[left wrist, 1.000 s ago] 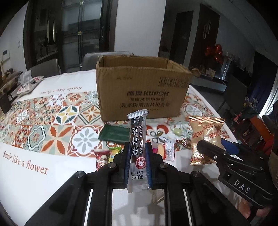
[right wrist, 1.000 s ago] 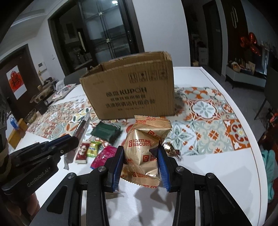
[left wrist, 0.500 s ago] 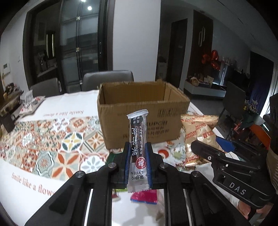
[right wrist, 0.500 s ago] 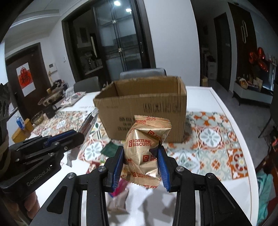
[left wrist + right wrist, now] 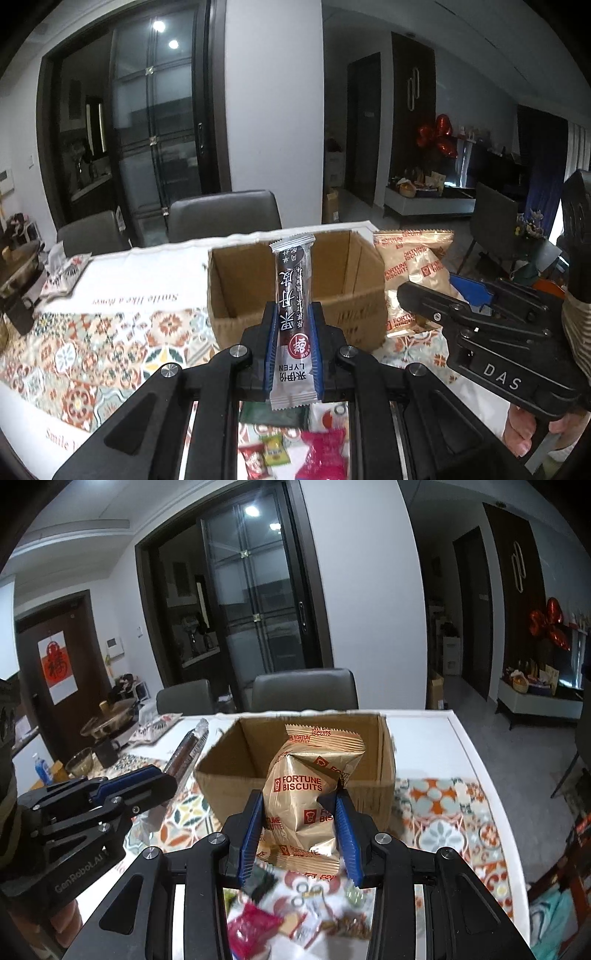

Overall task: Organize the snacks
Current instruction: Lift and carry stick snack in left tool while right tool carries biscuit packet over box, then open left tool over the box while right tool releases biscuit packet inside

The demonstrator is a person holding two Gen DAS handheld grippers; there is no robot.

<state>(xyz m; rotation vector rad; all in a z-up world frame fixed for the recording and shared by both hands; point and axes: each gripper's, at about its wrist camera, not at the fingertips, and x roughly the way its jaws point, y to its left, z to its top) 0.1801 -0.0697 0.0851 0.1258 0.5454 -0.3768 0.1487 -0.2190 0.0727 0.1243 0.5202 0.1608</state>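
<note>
Nearest the lens, loose sweets and a pink packet [image 5: 325, 454] lie on the patterned tablecloth [image 5: 92, 354] under both tools, waiting their turn. Above them the left gripper [image 5: 293, 332] is clamped on a slim dark snack bar [image 5: 293, 295], gripped across its lower half so its long axis stands upright, top seam pointing up and toward the box. The right gripper [image 5: 300, 819] is closed around a gold Fortune Biscuits bag [image 5: 310, 790], also upright, squeezed at its waist. Both are held high, apparently to clear the near wall of the open cardboard box [image 5: 255, 325] just beyond, which looks empty
</note>
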